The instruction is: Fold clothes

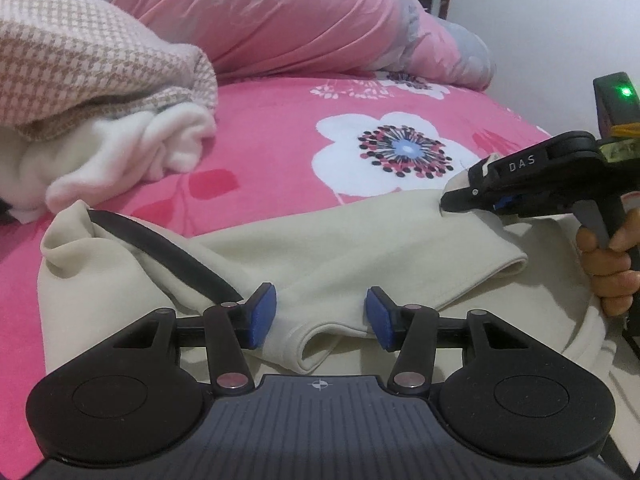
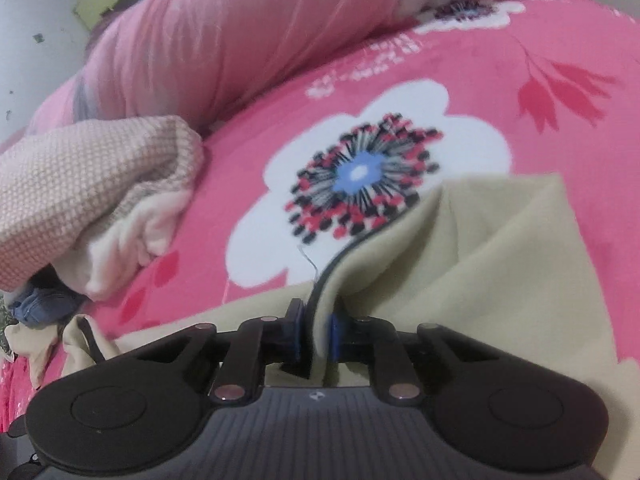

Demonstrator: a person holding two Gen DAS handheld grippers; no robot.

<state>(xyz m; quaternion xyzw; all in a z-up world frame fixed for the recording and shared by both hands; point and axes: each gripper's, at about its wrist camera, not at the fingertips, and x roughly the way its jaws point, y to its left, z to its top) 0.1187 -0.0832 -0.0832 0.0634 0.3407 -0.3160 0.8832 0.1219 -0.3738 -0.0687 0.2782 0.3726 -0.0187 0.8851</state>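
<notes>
One crumpled beige garment point(image 1: 360, 248) with black trim, loosely half-folded.

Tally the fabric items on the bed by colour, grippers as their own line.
Beige garment with dark trim: 1
Houndstooth tan-and-white blanket: 1
White fleece cloth: 1
Pink quilt roll: 1
Pink floral bedsheet: 1
Blue bundle, partly hidden: 1
Grippers: 2, left gripper, right gripper
Total: 8

Beige garment point(image 1: 340, 248), black trim; pink floral bedsheet point(image 1: 280, 120); houndstooth brown-white blanket point(image 1: 80, 60); blue pads point(image 1: 264, 316).
</notes>
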